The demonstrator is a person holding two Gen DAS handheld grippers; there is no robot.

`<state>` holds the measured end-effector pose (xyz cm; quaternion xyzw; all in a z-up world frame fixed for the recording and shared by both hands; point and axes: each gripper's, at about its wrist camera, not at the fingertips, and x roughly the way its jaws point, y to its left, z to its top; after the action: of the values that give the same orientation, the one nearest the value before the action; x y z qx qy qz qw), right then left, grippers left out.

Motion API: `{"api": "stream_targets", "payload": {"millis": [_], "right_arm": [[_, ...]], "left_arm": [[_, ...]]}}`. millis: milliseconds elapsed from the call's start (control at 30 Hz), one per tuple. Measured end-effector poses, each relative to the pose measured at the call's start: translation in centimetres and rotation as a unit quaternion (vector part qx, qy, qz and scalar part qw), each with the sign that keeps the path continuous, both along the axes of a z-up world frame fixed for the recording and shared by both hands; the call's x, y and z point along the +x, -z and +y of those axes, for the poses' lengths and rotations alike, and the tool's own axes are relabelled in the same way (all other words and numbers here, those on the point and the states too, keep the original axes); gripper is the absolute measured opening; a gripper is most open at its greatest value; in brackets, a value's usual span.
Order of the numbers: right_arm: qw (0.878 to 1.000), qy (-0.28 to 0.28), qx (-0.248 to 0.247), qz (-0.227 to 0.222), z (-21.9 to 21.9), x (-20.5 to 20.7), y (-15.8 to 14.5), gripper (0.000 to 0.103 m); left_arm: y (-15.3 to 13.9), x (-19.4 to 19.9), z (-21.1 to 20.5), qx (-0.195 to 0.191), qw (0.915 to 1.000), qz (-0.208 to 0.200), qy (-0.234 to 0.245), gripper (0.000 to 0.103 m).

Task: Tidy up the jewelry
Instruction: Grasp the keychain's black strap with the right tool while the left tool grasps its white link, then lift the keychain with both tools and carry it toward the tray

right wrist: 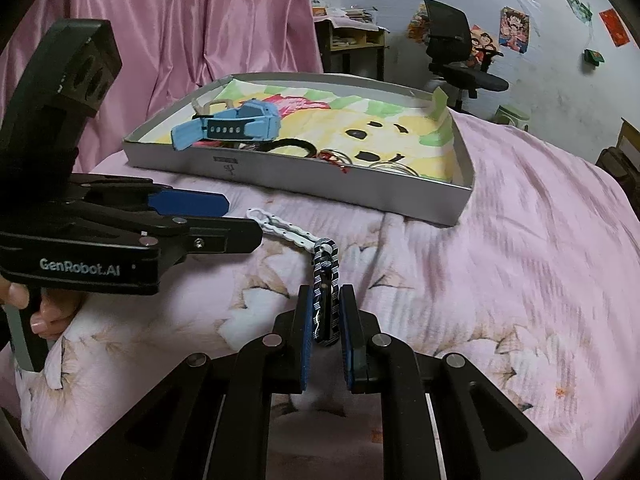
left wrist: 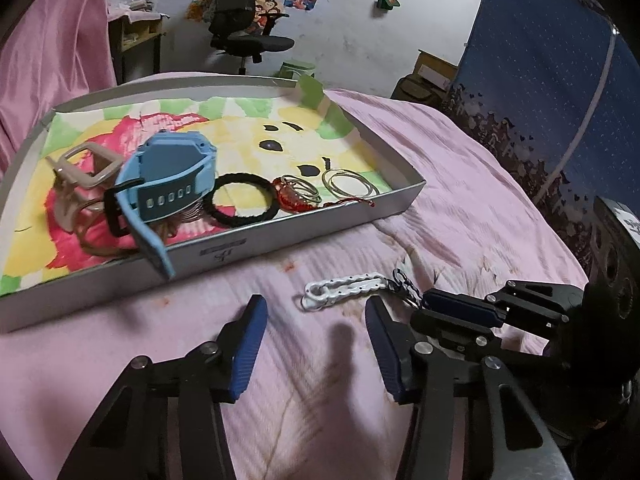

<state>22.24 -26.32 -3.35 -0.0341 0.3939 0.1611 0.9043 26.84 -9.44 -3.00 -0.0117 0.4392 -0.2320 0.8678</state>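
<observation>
Right gripper [right wrist: 325,322] pinches the dark striped end of the braided bracelet [right wrist: 296,240] lying on the pink bedspread [right wrist: 500,280]; left gripper [left wrist: 316,344] spread just short of its white end; beyond, tray [left wrist: 280,236] holds blue watch [left wrist: 168,184]

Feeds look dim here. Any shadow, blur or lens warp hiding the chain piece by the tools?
Left wrist view: dim, soft tool shadow on the pink bedspread below the white-and-black chain, chain itself clear; fisheye bends the tray edges. Right wrist view: sharp centre, right tool shut on the chain's dark end; black vignette corners, no glare.
</observation>
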Motion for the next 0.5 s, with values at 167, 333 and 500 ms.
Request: {"api": "stream_targets", "payload": {"millis": [167,333,500], "right_arm": [[1.000,0.008,0.006,0.002,-0.5,0.2,0.0,0.012],[1.000,0.009,0.009,0.004,-0.7,0.4,0.0,0.012],[1.000,0.010,0.010,0.005,-0.7,0.4,0.0,0.012]], "left_arm": [[0.4,0.7,-0.4,-0.004,0.9999,0.009,0.009,0.041],[0.8,1.1,-0.9,0.001,0.9997,0.017,0.019,0.031],[1.0,1.2,-0.7,-0.005,0.9996,0.022,0.018,0.024]]}}
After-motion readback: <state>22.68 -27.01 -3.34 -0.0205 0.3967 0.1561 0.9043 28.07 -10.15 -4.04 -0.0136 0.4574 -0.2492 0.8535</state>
